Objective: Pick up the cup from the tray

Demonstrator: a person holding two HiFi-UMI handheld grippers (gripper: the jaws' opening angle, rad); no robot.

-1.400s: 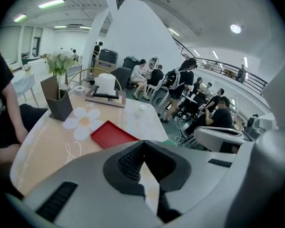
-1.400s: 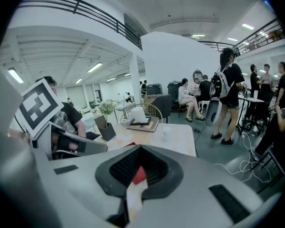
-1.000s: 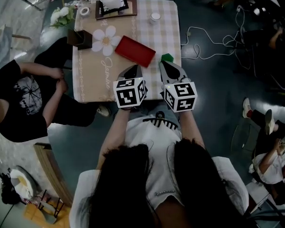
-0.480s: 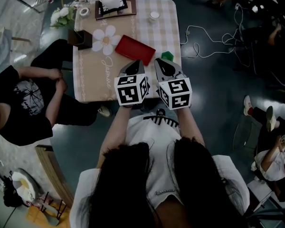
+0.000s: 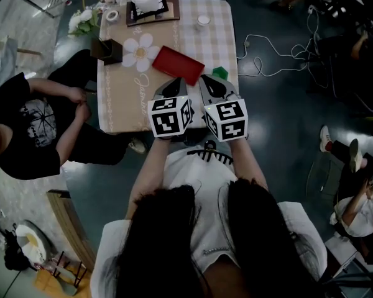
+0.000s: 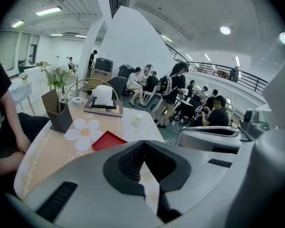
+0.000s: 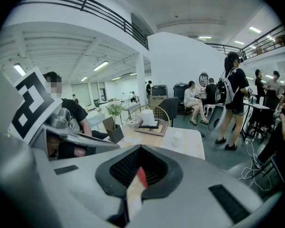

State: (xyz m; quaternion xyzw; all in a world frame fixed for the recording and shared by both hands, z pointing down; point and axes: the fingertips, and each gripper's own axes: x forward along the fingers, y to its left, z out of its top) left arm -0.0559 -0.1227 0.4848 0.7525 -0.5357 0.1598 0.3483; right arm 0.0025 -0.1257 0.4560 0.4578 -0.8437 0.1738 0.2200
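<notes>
A: Two questions. Pose first?
B: Side by side above the worktop's (image 5: 121, 107) near edge, tilted down; left tongs (image 5: 174, 87) and right tongs (image 5: 209, 84) each pressed together, empty.
A: Cup (image 5: 203, 21)?
B: On the checked far part, well beyond the red tray (image 5: 178, 65). Cursive writing by the flower print (image 5: 138, 51): too small.

Jaws of left gripper (image 6: 143, 145) together, nothing btwn; red tray (image 6: 108, 140) on table (image 6: 47, 148) beyond.
</notes>
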